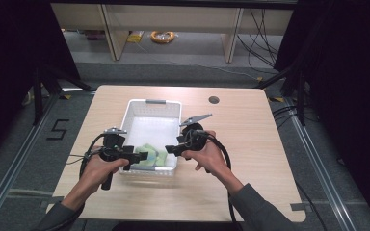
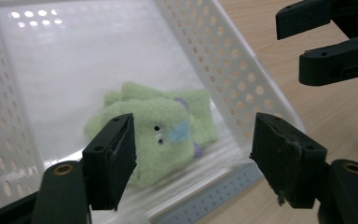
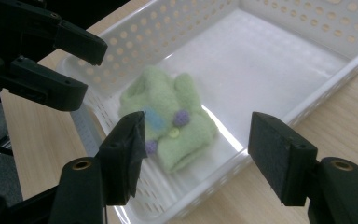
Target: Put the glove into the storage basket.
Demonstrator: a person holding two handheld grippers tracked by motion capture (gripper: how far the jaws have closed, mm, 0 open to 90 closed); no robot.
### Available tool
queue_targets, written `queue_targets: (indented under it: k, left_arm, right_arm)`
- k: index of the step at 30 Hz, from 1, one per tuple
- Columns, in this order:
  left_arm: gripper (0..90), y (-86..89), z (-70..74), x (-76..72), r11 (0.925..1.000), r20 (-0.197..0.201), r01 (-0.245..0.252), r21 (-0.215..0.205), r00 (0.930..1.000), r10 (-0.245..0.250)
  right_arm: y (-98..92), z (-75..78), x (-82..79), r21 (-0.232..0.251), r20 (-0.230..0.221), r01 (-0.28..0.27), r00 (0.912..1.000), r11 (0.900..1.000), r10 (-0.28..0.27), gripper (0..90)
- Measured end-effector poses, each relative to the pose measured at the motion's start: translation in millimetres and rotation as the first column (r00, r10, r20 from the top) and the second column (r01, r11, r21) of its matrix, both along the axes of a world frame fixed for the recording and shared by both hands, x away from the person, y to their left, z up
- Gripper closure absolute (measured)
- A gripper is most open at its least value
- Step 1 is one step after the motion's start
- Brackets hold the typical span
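Our left gripper (image 2: 193, 158) has its fingers (image 2: 112, 158) spread wide with nothing between them, and our right gripper (image 3: 198, 154) has its fingers (image 3: 279, 156) just as far apart and equally empty, both poised above the near end of the white perforated basket (image 1: 139, 108). Below them a light green plush cloth (image 3: 170, 123) with small purple and blue details lies folded on the basket floor against the near wall, partly masked by the left fingers in the left gripper view. Beyond, the basket stands on the wooden table (image 1: 250, 144), and from the high view the cloth is a small blur we can hardly read.
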State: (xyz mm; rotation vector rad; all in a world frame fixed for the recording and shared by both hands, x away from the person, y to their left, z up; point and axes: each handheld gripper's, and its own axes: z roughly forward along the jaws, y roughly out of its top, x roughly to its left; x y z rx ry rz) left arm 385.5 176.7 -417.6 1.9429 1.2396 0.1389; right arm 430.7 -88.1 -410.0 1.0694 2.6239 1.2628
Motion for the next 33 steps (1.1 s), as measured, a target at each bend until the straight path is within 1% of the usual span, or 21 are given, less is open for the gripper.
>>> queue_targets:
  k: [1,5,6,8,9,12,14,15,16,17,18,19,21,22,24,25,27,28,29,32,33]
  left_arm:
    - [29.2,-1.1,0.0,-1.1,1.0000,0.004,-0.004,-0.007,1.0000,0.004]
    - [26.9,-5.3,0.7,-6.0,0.9999,0.012,0.006,-0.014,0.9999,-0.006]
    - [26.4,-5.9,0.8,-7.0,0.9997,0.012,0.020,-0.015,0.9997,-0.020]
    - [23.9,-8.0,0.6,-9.0,0.9987,0.014,0.037,-0.036,0.9992,-0.036]
    - [23.2,-10.9,0.1,-10.5,0.9978,0.012,0.024,-0.062,0.9996,-0.024]
    - [21.7,-13.8,0.3,-14.9,0.9974,0.018,0.053,-0.048,0.9985,-0.053]
    - [21.4,-17.7,-0.1,-18.0,0.9972,0.024,0.053,-0.054,0.9984,-0.051]
    - [21.3,-17.8,0.2,-18.7,0.9967,0.023,0.067,-0.045,0.9976,-0.066]
    - [21.3,-21.5,-0.1,-21.1,0.9966,0.027,0.055,-0.062,0.9982,-0.053]
    - [21.3,-22.3,-0.1,-21.9,0.9961,0.025,0.061,-0.063,0.9979,-0.059]
    - [21.2,-24.5,0.3,-24.0,0.9954,0.028,0.064,-0.070,0.9977,-0.062]
    - [21.1,-26.2,0.7,-25.8,0.9955,0.031,0.066,-0.069,0.9975,-0.064]
    - [21.0,-28.9,1.4,-29.2,0.9943,0.033,0.089,-0.059,0.9957,-0.087]
    - [21.0,-31.3,1.0,-30.7,0.9946,0.042,0.079,-0.067,0.9962,-0.076]
    - [20.9,-32.8,1.0,-32.8,0.9931,0.042,0.099,-0.063,0.9944,-0.097]
    - [20.9,-34.3,0.3,-33.9,0.9922,0.052,0.103,-0.070,0.9937,-0.100]
    - [20.9,-36.3,0.0,-37.4,0.9902,0.057,0.124,-0.064,0.9910,-0.121]
    - [20.8,-39.0,-0.6,-39.4,0.9910,0.066,0.112,-0.074,0.9921,-0.107]
    - [20.8,-40.5,-1.3,-40.8,0.9896,0.066,0.122,-0.076,0.9909,-0.117]
    - [20.5,-45.3,-3.4,-45.8,0.9871,0.069,0.140,-0.078,0.9885,-0.135]
    - [20.5,-47.1,-3.8,-47.8,0.9875,0.073,0.140,-0.074,0.9883,-0.134]
  right_arm:
    - [-2.3,0.0,-1.5,0.008,-0.008,0.010,0.9999,1.000,-0.010,37.2]
    - [-12.1,1.8,-3.8,0.025,0.008,0.020,0.9998,0.999,-0.020,35.9]
    - [-14.0,2.4,-4.4,0.031,0.004,0.022,0.9997,0.999,-0.022,35.5]
    - [-20.1,3.9,-5.5,0.039,0.019,0.030,0.9994,0.999,-0.030,34.9]
    - [-23.0,5.0,-6.2,0.038,0.019,0.035,0.9992,0.999,-0.036,34.8]
    - [-30.6,5.4,-7.6,0.045,0.031,0.039,0.9987,0.998,-0.041,34.1]
    - [-35.9,5.2,-9.0,0.051,0.031,0.044,0.9985,0.998,-0.046,33.4]
    - [-38.2,5.3,-11.6,0.055,0.018,0.056,0.9982,0.997,-0.057,33.2]
    - [-40.8,4.5,-11.1,0.053,0.032,0.050,0.9982,0.997,-0.052,33.1]
    - [-43.6,5.0,-13.3,0.048,0.029,0.060,0.9977,0.997,-0.062,32.9]
    - [-46.2,4.4,-13.3,0.040,0.047,0.064,0.9967,0.997,-0.066,32.6]
    - [-48.6,4.4,-15.5,0.049,0.033,0.067,0.9971,0.997,-0.069,32.5]
    - [-54.3,3.0,-17.9,0.060,0.041,0.069,0.9966,0.996,-0.072,32.1]
    - [-56.8,2.2,-18.6,0.065,0.053,0.075,0.9955,0.995,-0.078,31.9]
    - [-61.1,2.4,-20.2,0.071,0.047,0.073,0.9960,0.995,-0.076,31.9]
    - [-61.7,2.7,-22.8,0.076,0.037,0.090,0.9950,0.993,-0.093,31.7]
    - [-68.0,3.7,-25.6,0.062,0.051,0.092,0.9941,0.994,-0.095,30.8]
    - [-70.6,3.6,-27.0,0.063,0.056,0.096,0.9935,0.993,-0.099,30.8]
    - [-72.5,2.4,-27.1,0.078,0.060,0.091,0.9935,0.993,-0.096,30.6]
    - [-78.9,0.5,-31.1,0.087,0.057,0.099,0.9929,0.991,-0.104,30.6]
    - [-81.8,-0.9,-30.9,0.085,0.073,0.093,0.9924,0.992,-0.099,30.5]
